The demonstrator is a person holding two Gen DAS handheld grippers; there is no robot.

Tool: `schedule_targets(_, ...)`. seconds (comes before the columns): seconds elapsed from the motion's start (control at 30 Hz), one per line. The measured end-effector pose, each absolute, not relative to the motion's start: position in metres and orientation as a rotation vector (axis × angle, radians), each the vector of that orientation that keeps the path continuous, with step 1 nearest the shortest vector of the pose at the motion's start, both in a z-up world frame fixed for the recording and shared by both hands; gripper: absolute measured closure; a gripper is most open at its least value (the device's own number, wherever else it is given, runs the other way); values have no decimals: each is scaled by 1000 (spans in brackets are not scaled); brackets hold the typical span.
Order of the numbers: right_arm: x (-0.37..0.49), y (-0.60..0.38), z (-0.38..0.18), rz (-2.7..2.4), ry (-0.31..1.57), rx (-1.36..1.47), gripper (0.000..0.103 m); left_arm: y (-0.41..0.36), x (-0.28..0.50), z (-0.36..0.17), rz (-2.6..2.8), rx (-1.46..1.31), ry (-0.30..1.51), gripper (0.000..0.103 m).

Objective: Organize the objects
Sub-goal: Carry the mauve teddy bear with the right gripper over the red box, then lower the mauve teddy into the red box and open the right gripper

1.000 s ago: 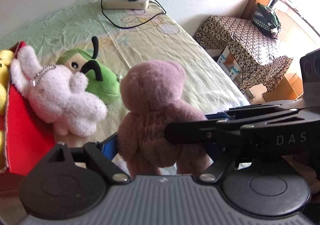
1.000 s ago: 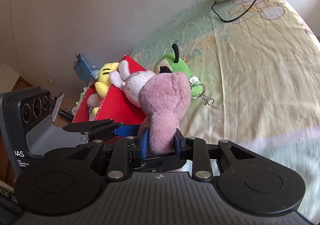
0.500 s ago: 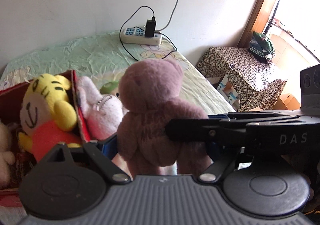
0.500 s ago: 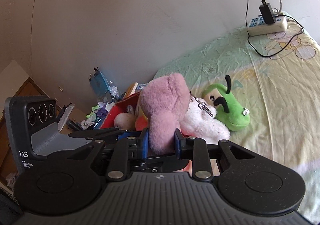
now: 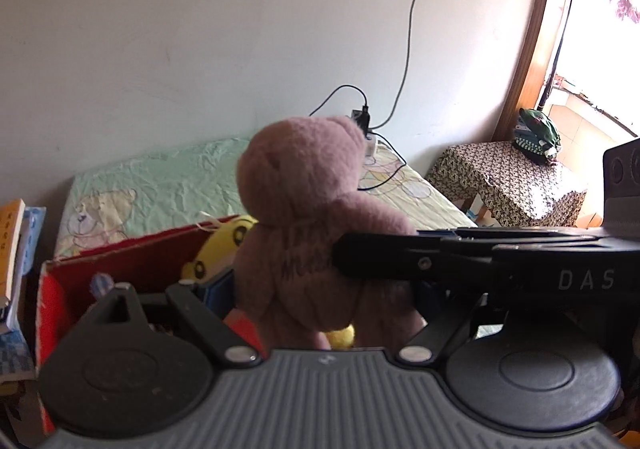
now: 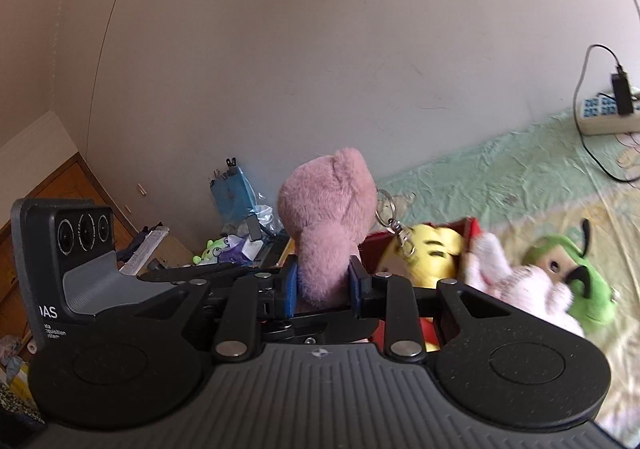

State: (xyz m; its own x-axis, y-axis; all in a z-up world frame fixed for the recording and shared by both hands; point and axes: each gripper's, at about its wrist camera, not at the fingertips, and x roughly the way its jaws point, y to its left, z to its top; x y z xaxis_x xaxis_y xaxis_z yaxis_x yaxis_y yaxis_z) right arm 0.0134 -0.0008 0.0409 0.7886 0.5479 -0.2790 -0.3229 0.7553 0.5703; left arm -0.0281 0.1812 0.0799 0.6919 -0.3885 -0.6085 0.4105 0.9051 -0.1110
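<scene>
A pink plush bear (image 5: 308, 217) is held upright in the air over the red box (image 5: 132, 261). My right gripper (image 6: 325, 285) is shut on the bear (image 6: 328, 221) at its body. My left gripper (image 5: 320, 301) has its fingers wide on either side of the bear's legs. The right gripper's arm crosses the left wrist view (image 5: 440, 255). A yellow plush (image 6: 428, 249) lies in the box (image 6: 374, 241). A white plush (image 6: 520, 285) and a green plush (image 6: 576, 273) lie on the bed beside the box.
The bed sheet (image 5: 160, 185) runs to the wall, with a power strip (image 6: 604, 117) and cables at its far end. A cloth-covered side table (image 5: 516, 185) stands right of the bed. Books (image 5: 12, 249) and clutter (image 6: 240, 237) sit beyond the box.
Both grippers have carried the bear up and leftward, from over the bed to over the red box. The grip on the bear is unchanged.
</scene>
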Motion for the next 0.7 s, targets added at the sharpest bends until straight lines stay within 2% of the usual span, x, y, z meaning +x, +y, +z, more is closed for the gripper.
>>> schedule_targets(0.27, 51, 35, 29, 481, 482, 560, 74, 226, -2, 74, -398, 75, 683, 18)
schedule_targets(0.7, 76, 63, -15, 389, 653, 568, 75, 255, 29, 10, -386, 46, 858, 18)
